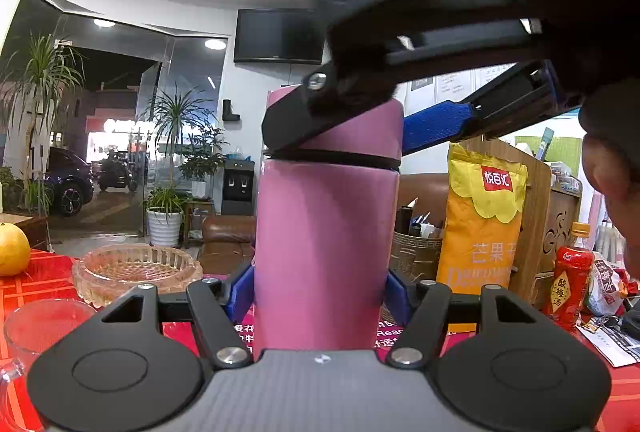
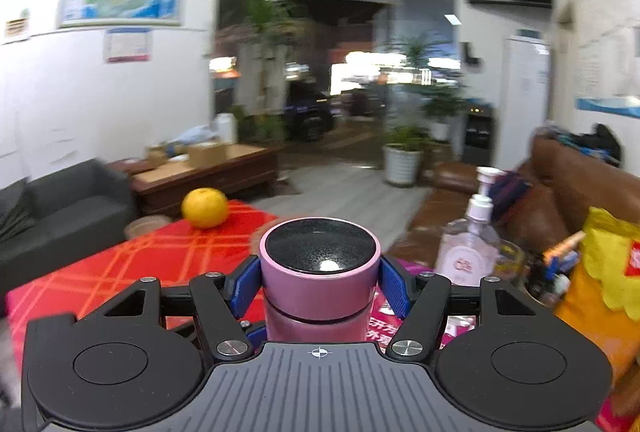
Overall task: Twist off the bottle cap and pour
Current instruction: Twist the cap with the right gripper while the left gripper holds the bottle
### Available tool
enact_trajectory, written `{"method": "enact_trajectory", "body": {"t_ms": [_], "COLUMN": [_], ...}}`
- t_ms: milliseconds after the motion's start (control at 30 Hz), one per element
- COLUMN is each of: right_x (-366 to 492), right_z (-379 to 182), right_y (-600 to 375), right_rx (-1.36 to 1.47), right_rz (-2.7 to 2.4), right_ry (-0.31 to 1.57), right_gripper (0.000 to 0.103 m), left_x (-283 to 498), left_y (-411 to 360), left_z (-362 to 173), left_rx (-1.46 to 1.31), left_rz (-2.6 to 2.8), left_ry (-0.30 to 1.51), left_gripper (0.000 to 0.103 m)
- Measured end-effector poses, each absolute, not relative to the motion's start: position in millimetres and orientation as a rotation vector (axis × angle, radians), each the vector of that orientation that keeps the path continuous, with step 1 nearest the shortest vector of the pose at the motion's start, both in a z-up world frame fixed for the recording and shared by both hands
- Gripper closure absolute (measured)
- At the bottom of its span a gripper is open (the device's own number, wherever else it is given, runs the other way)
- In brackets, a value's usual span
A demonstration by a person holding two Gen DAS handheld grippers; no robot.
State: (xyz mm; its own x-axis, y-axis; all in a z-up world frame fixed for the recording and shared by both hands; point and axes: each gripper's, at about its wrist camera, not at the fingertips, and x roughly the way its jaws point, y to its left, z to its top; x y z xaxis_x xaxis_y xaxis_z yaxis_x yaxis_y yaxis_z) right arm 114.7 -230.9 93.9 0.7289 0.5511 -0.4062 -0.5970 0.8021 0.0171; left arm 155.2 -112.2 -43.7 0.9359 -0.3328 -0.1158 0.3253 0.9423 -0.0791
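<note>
A pink bottle [image 1: 326,252] stands upright on the red tablecloth. My left gripper [image 1: 320,292] is shut on the bottle's body, blue pads on both sides. The pink cap [image 1: 360,132] sits on top above a black seal ring. My right gripper [image 2: 319,286] is shut on the cap [image 2: 319,274] from above; in the left wrist view its black finger and blue pad [image 1: 436,126] lie against the cap. The cap's dark top [image 2: 320,244] shows in the right wrist view. A clear glass cup [image 1: 36,328] stands at the lower left.
A glass ashtray [image 1: 136,272] and an orange fruit [image 1: 12,250] are to the left. A yellow snack bag [image 1: 480,228], a pen holder [image 1: 416,252] and a red drink bottle [image 1: 570,276] are to the right. A pump bottle [image 2: 472,244] stands beyond.
</note>
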Motion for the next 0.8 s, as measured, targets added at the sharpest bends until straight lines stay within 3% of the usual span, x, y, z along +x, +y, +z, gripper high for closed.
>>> {"method": "enact_trajectory", "body": {"t_ms": [300, 567, 800], "right_x": [132, 96, 80], "right_z": [100, 94, 84], "right_y": [-250, -222, -198], "right_rx": [-0.128, -0.107, -0.073], "right_rz": [0.796, 0.533, 0.332], "right_ry": [0.453, 0.379, 0.328], "right_gripper": [0.039, 0.033, 0.037], "left_x": [155, 156, 157], "left_y": [-111, -110, -113], "left_z": [-43, -43, -43], "left_rx": [-0.061, -0.061, -0.059], "left_rz": [-0.344, -0.347, -0.346], "left_ry": [0.13, 0.128, 0.126], "left_gripper": [0.036, 0.036, 0.036]}}
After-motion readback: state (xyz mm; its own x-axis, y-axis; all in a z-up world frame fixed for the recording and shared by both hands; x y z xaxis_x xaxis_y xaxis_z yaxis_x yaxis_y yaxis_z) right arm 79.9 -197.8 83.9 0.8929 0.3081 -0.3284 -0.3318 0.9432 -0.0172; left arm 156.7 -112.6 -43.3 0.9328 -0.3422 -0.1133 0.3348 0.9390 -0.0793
